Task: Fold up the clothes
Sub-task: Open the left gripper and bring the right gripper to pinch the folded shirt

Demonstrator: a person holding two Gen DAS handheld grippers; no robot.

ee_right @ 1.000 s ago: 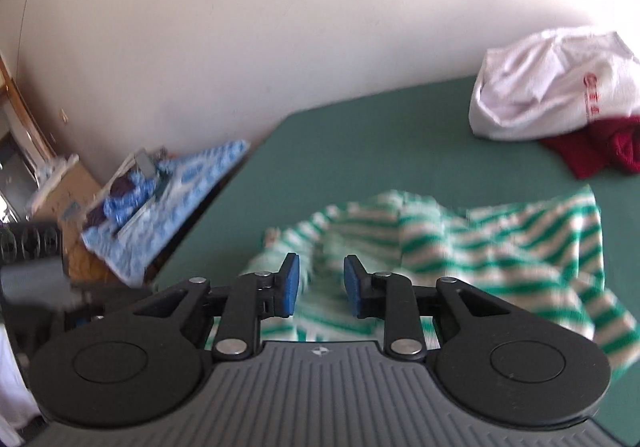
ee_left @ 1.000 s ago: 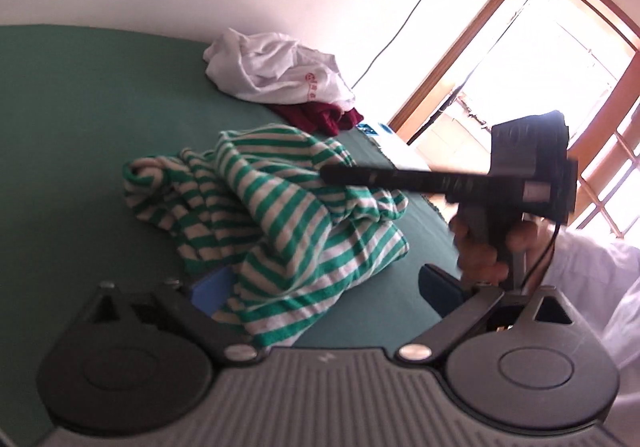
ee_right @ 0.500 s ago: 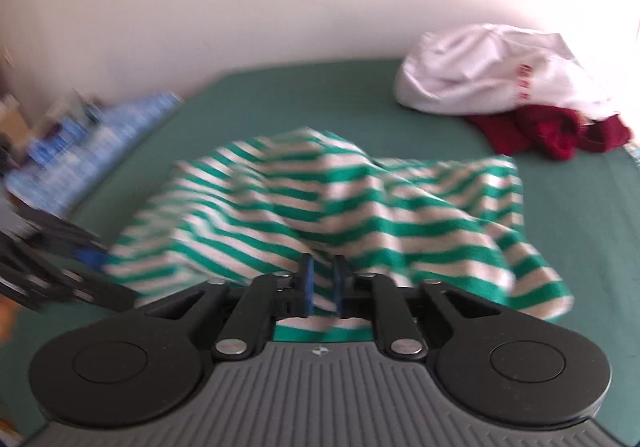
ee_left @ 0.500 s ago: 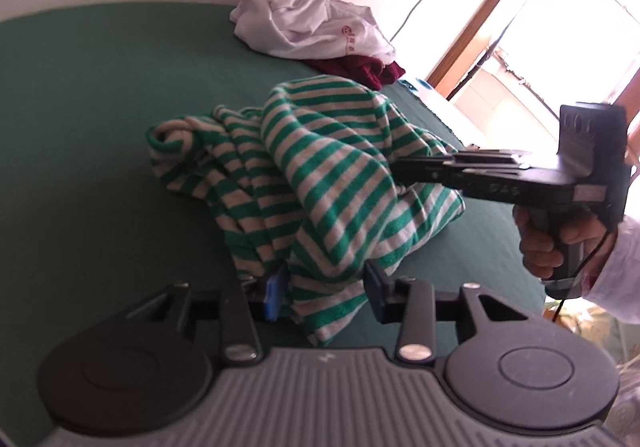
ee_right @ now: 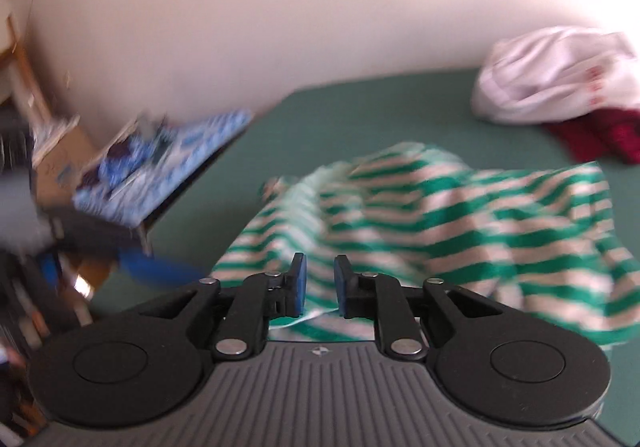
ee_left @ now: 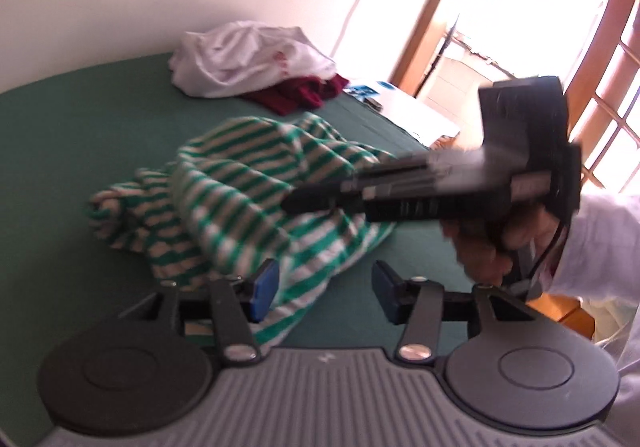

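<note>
A green-and-white striped garment [ee_left: 240, 183] lies crumpled in a heap on the green surface [ee_left: 80, 151]. My left gripper [ee_left: 324, 293] sits at its near edge, jaws opening. The hem lies against the left blue pad [ee_left: 264, 289], and the right pad is clear of it. My right gripper [ee_left: 290, 203], held by a hand [ee_left: 484, 247], reaches in over the heap from the right. In the right wrist view the right gripper [ee_right: 320, 283] has a narrow gap that is opening slightly. Striped cloth [ee_right: 440, 207] shows through the gap, and no pinch is visible.
A white garment [ee_left: 244, 63] and a dark red one [ee_left: 296, 95] lie at the far side by the wall. A wooden window frame [ee_left: 432, 15] and a white sleeve [ee_left: 600, 247] are at right. A blue patterned item [ee_right: 168, 159] and clutter sit past the surface's left edge.
The left jaws came in from wide around the striped hem, then widened again as the left gripper swung sideways. The right jaws narrowed over the cloth, then parted a little.
</note>
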